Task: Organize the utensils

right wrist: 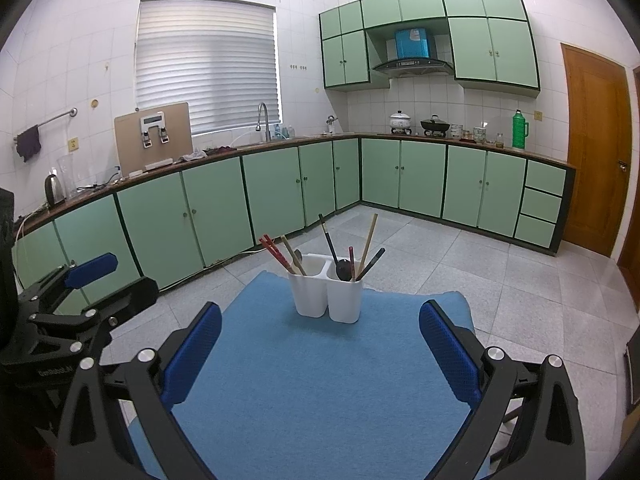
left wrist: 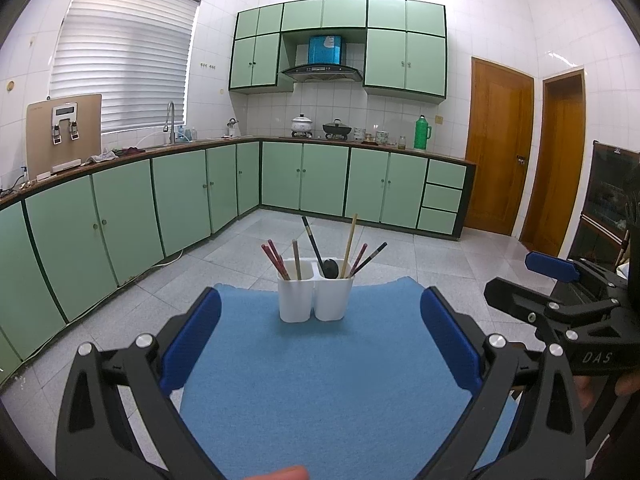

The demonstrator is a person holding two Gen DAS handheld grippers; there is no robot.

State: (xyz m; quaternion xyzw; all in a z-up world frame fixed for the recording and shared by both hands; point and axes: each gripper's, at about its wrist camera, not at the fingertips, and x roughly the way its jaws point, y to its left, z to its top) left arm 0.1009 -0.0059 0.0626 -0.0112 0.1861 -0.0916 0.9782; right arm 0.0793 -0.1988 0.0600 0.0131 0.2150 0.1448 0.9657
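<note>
A white two-compartment utensil holder (left wrist: pixel 316 297) (right wrist: pixel 329 295) stands at the far edge of a blue mat (left wrist: pixel 320 380) (right wrist: pixel 320 380). Its left compartment holds red chopsticks (left wrist: pixel 274 259) (right wrist: pixel 276 252) and a brown stick. Its right compartment holds a black ladle (left wrist: pixel 320 254) (right wrist: pixel 335 254), a bamboo chopstick, and red and dark chopsticks. My left gripper (left wrist: pixel 320 340) is open and empty, short of the holder. My right gripper (right wrist: pixel 320 348) is open and empty, also short of it. Each gripper shows in the other's view, the right one (left wrist: pixel 560 292) and the left one (right wrist: pixel 80 292).
The mat lies on a small table over a grey tiled floor. Green cabinets (left wrist: pixel 180 200) (right wrist: pixel 280 188) run along the left and back walls. Wooden doors (left wrist: pixel 500 152) (right wrist: pixel 596 148) stand at right.
</note>
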